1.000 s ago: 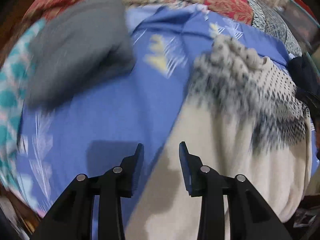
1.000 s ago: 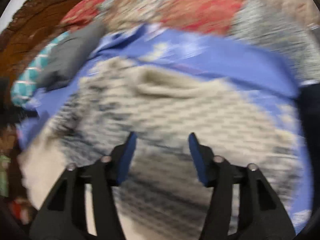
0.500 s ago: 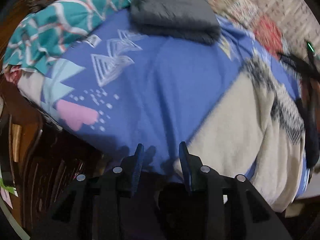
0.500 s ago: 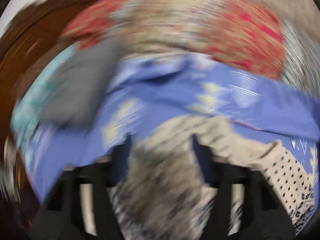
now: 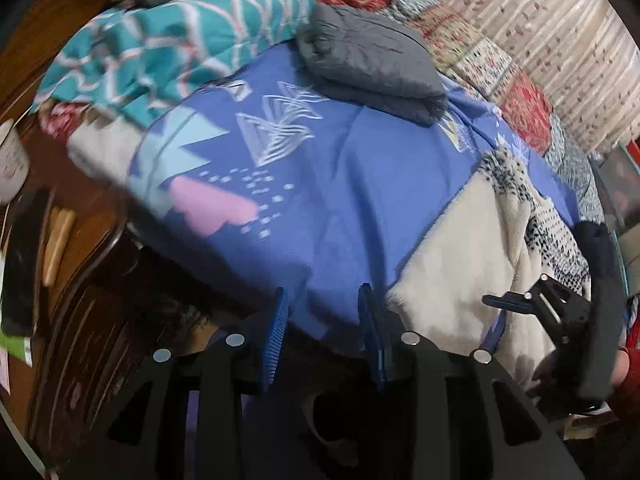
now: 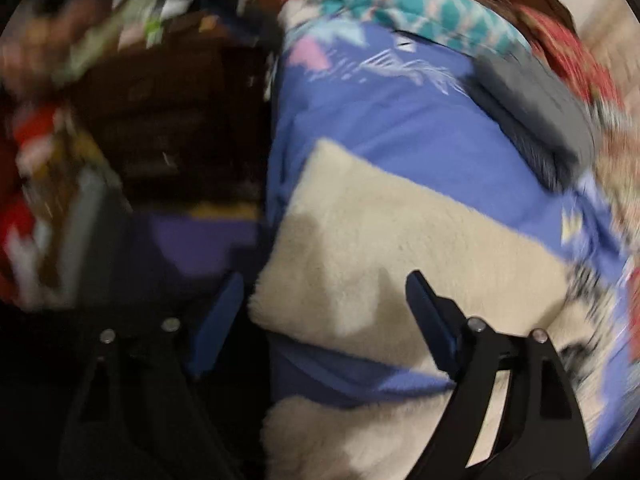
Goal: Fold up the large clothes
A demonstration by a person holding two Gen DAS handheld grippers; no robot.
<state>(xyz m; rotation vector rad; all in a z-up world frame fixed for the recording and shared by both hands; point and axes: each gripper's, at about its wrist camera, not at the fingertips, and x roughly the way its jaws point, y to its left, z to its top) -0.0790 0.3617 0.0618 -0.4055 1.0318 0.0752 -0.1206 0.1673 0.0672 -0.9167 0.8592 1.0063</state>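
Two black grippers over a bed, cream fleecy garment with black speckled pattern [image 6: 400, 248] spread on the blue patterned bedsheet [image 5: 340, 184], its edge between the right gripper [image 6: 324, 308] jaws, just opened wide, apparently untouched through blur, left gripper [image 5: 322, 320] partly open, empty, at the sheet's edge, beside the garment.

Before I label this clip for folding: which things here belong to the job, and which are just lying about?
Part of the job:
- cream fleece garment, spread on the bed
- left tool, open
- right tool, open over the garment, its jaws just widened

Lying about:
- folded grey garment
- blue patterned bedsheet
- teal patterned cloth
- red patterned quilt
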